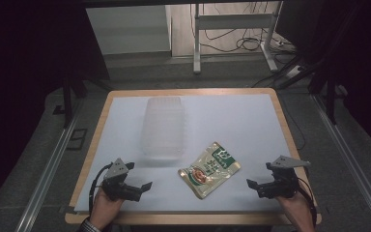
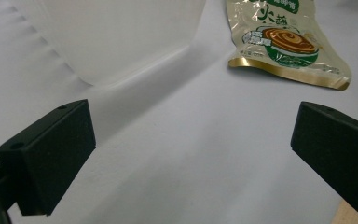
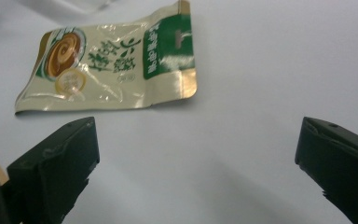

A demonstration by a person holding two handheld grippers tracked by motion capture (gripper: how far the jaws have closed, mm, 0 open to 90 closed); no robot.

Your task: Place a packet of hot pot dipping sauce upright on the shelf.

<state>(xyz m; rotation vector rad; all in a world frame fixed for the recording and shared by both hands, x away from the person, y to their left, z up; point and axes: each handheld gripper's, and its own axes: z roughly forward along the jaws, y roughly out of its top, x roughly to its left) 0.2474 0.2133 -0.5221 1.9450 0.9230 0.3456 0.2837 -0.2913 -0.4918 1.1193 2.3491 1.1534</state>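
A cream and green snack pouch (image 1: pixel 208 169) lies flat on the white table mat (image 1: pixel 232 125), near the front middle. A clear plastic container (image 1: pixel 163 126) stands behind it to the left. My left gripper (image 1: pixel 137 176) rests low at the front left, open, with nothing between its jaws. In the left gripper view the container (image 2: pixel 116 37) is ahead on the left and the pouch (image 2: pixel 286 44) ahead on the right. My right gripper (image 1: pixel 260 175) sits at the front right, open and empty. In the right gripper view the pouch (image 3: pixel 112 60) lies ahead to the left.
The mat sits on a wooden-rimmed table (image 1: pixel 188 91). Metal rails (image 1: pixel 48 169) run along both sides on the floor. A white frame stand (image 1: pixel 232 21) and cables (image 1: pixel 251 43) are behind the table. A bare stretch of mat spreads right of the container.
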